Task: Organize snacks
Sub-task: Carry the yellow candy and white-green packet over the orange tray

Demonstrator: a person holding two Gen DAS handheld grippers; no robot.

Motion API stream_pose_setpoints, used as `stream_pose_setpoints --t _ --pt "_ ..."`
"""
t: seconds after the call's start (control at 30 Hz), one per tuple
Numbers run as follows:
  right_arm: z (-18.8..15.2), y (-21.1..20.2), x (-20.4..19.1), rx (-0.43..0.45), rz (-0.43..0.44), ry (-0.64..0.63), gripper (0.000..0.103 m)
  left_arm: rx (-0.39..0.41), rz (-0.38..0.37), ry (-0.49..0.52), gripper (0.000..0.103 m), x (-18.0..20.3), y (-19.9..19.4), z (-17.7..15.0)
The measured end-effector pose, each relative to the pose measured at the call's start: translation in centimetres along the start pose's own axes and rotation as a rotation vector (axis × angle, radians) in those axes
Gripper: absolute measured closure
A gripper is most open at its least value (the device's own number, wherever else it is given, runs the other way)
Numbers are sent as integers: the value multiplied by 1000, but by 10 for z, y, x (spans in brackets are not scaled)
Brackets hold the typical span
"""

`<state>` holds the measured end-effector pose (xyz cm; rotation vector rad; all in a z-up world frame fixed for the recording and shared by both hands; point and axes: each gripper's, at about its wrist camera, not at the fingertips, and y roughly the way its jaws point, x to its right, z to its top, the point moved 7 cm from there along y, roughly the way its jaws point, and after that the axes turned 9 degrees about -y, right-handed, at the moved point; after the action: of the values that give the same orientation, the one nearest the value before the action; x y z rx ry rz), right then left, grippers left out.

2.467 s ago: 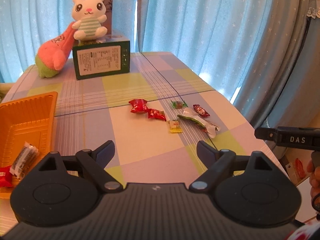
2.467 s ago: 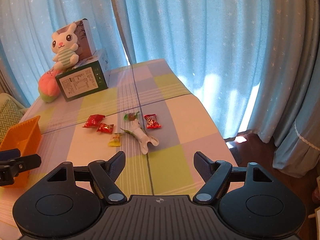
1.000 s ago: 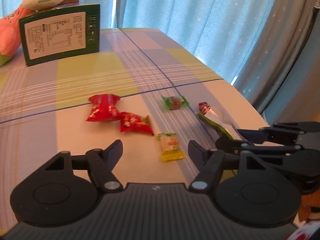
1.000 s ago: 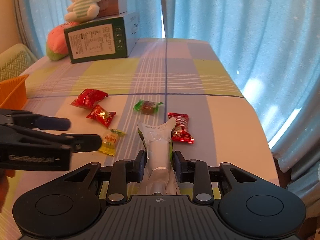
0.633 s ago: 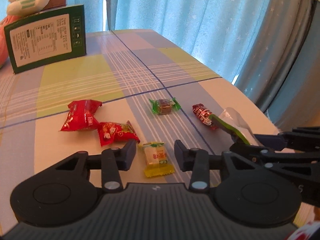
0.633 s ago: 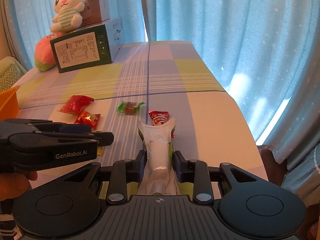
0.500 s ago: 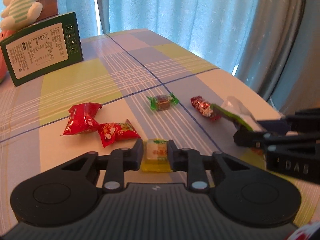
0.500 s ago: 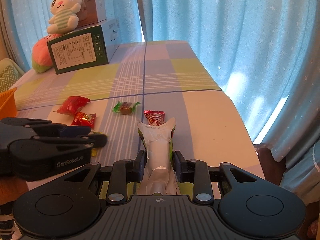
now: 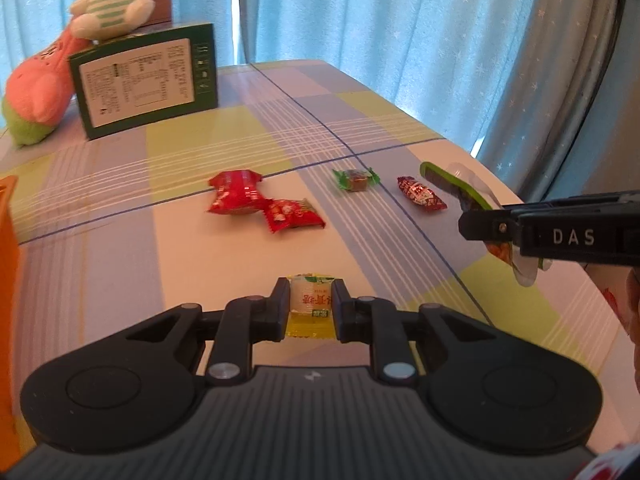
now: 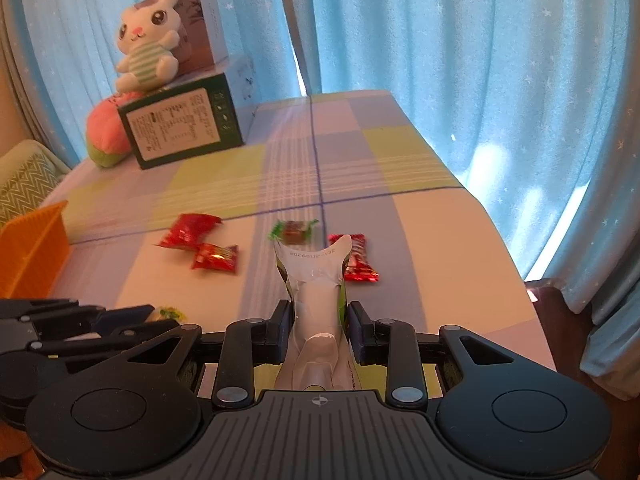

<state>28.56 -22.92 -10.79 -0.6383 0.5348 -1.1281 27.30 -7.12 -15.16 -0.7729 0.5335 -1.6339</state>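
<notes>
My left gripper (image 9: 311,306) is shut on a small yellow candy (image 9: 311,305) and holds it just above the checked tablecloth. My right gripper (image 10: 319,326) is shut on a long green-and-white snack packet (image 10: 318,280), lifted off the table; the packet also shows at the right of the left wrist view (image 9: 456,190). Two red wrapped snacks (image 9: 236,196) (image 9: 294,214), a green-wrapped candy (image 9: 356,180) and a dark red candy (image 9: 420,194) lie on the table beyond my grippers. An orange tray (image 10: 32,248) stands at the left.
A green box (image 9: 146,84) with a plush bunny (image 10: 146,50) on it stands at the far end, with a pink plush (image 9: 38,88) beside it. Blue curtains hang behind. The table's right edge (image 10: 500,248) drops off to the floor.
My left gripper closed on the yellow candy and lifted it back from the other snacks. My right gripper closed on the long packet and raised it off the table.
</notes>
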Motion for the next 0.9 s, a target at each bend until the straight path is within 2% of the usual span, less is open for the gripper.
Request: stream_pose_setpoints --t 0.33,0.6,0.9 --pt "16 -54 -49 32 35 14 73 27 31 -83 84 -29 -81 4" --pt "10 -92 -102 49 81 -3 73 58 51 -129 84 -54 -149 -8" --pt "-2 -114 -171 51 148 -60 73 97 118 -180 84 -97 -213 -25"
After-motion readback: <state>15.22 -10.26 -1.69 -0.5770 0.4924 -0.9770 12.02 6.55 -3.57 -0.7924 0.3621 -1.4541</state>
